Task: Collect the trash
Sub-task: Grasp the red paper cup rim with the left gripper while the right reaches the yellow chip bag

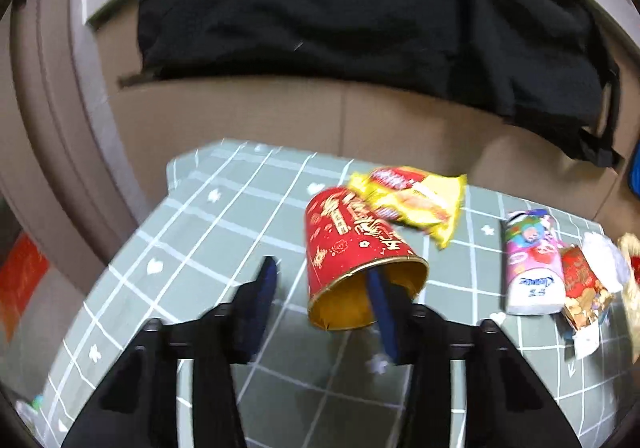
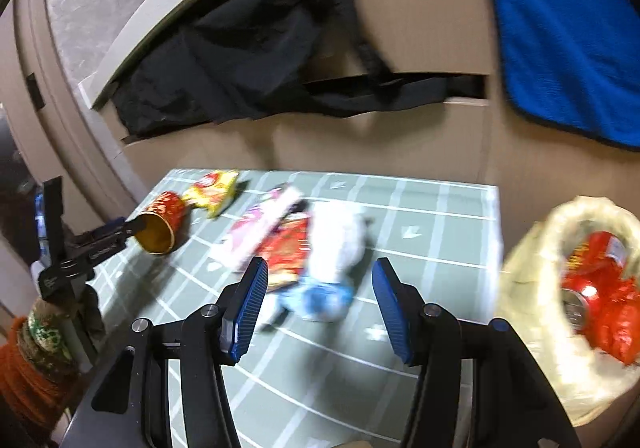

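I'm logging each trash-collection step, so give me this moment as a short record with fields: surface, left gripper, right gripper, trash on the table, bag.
surface: green checked tablecloth
left gripper: one finger inside the tipped red paper cup, the other outside, wall not yet pinched
right gripper: open, empty, above the litter
trash on the table: yellow snack packet, pink tissue pack, red wrapper, white crumpled tissue
bag: pale trash bag at right, red trash inside

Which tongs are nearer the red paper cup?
Left. The left tongs have one finger inside the red paper cup; the right tongs hover apart, over other litter.
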{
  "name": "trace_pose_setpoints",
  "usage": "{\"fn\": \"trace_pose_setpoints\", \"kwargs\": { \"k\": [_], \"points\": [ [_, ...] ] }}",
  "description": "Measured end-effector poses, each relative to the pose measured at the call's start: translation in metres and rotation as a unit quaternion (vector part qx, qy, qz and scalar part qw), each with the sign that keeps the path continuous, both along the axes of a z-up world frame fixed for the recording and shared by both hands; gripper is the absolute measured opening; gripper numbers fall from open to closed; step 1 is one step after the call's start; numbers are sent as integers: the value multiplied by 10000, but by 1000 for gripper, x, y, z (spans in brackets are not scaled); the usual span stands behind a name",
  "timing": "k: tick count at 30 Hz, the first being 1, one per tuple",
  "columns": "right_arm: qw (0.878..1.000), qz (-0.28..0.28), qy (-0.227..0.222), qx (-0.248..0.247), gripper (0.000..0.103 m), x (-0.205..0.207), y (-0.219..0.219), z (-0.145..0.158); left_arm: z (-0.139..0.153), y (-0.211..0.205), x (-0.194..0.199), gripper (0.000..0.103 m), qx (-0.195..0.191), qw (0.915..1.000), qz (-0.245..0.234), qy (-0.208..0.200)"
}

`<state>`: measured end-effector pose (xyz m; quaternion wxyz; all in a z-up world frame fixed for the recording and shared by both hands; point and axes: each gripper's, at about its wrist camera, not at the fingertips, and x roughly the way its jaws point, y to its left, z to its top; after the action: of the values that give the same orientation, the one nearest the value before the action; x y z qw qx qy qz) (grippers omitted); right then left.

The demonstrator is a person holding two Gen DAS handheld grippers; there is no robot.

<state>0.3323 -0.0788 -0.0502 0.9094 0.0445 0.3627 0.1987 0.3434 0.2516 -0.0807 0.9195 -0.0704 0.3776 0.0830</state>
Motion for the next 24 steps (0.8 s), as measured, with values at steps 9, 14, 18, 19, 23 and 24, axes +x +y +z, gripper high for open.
{"fn": "trace_pose_setpoints", "kwargs": {
  "k": [9, 14, 18, 19, 23, 24],
  "points": [
    [9967, 758, 32, -290, 52, 50, 97, 18, 2, 42, -19, 4, -719, 9968, 203, -297],
    [9952, 819, 449, -289, 51, 111, 157, -7, 20, 51, -35, 4, -799, 9949, 104, -599],
    [9952, 486, 653, -542, 51, 151, 183, -34, 26, 62, -45, 4, -918, 9932, 71, -711],
    [9947, 419, 747, -560, 50, 160, 188, -40, 26, 65, -46, 4, -931, 9931, 78, -708],
    [9921, 147, 1111, -572, 51, 190, 195, -64, 17, 73, -46, 4, -941, 9938, 135, -584],
    [9922, 197, 1140, -463, 50, 191, 194, -67, 15, 74, -46, 4, -943, 9939, 153, -545]
  ]
}}
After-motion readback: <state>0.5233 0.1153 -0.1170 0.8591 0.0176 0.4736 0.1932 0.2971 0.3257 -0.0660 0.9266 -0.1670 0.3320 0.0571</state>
